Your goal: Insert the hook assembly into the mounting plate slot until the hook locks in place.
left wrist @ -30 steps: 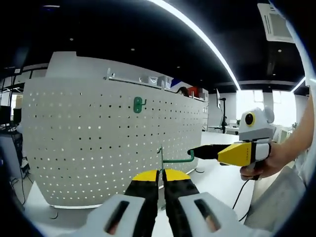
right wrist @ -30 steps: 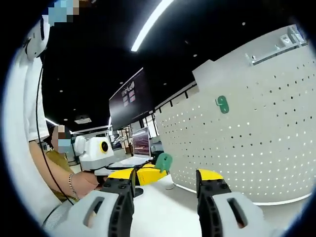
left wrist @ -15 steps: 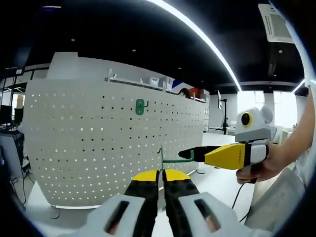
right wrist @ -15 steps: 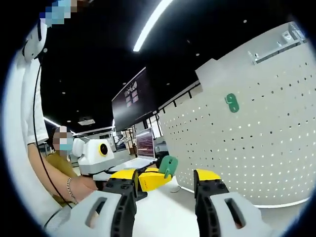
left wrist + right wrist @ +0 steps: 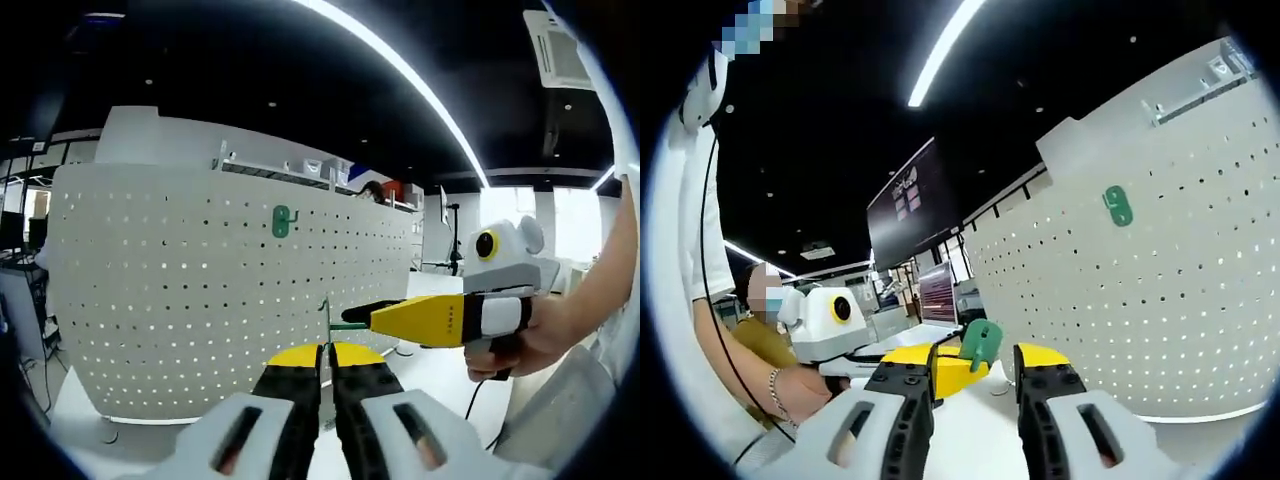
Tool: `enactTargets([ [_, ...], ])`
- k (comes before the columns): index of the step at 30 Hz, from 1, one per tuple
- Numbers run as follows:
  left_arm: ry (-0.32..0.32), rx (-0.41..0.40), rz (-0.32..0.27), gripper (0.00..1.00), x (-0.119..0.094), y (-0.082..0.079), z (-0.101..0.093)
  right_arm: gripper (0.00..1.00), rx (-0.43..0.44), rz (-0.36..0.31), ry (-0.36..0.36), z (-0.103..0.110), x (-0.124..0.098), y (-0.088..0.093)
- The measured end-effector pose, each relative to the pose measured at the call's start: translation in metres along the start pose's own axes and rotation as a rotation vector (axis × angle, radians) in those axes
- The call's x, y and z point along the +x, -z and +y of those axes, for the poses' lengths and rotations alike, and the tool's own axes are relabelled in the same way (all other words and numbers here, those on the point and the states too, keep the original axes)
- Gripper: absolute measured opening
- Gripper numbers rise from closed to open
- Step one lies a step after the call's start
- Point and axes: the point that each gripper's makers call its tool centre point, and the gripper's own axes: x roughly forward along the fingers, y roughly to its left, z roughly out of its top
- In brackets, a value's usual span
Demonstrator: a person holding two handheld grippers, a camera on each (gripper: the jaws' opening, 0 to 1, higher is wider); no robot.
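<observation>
— Where do we have the green hook (image 5: 333,322) now?
— Clamped upright in our left gripper (image 5: 326,352), fingers together on its thin plate, well short of the white pegboard (image 5: 180,300). Our right gripper (image 5: 362,318) reaches in from the side, closing around the hook's arm; in the right gripper view its fingers (image 5: 1041,362) stand slightly apart either side of the green plate (image 5: 980,344).
— What could go wrong?
— If we squeeze off-centre, the hook may twist in the left grip and meet the slot crooked, so it won't lock.
— And the second green hook (image 5: 281,220) already on the board?
— We might aim for its holes by mistake. Nothing rests on the bench (image 5: 440,372) to catch a drop.
</observation>
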Motion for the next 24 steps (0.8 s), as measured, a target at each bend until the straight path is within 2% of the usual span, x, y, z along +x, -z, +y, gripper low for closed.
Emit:
enactTargets([
  [3, 0.001, -0.005, -0.001, 0.03, 0.000, 0.000, -0.001, 0.21, -0.002, 0.006, -0.005, 0.001, 0.001, 0.001],
  [18, 0.017, -0.008, -0.001, 0.03, 0.005, 0.001, -0.011, 0.09, -0.021, 0.013, 0.024, -0.003, 0.000, 0.003],
  [21, 0.018, -0.008, 0.001, 0.03, 0.004, 0.002, -0.011, 0.04, -0.024, 0.017, 0.037, -0.005, -0.001, 0.005],
  [24, 0.013, -0.013, 0.003, 0.03, 0.004, 0.003, -0.010, 0.03, -0.029, 0.019, 0.041, -0.005, 0.000, 0.006],
])
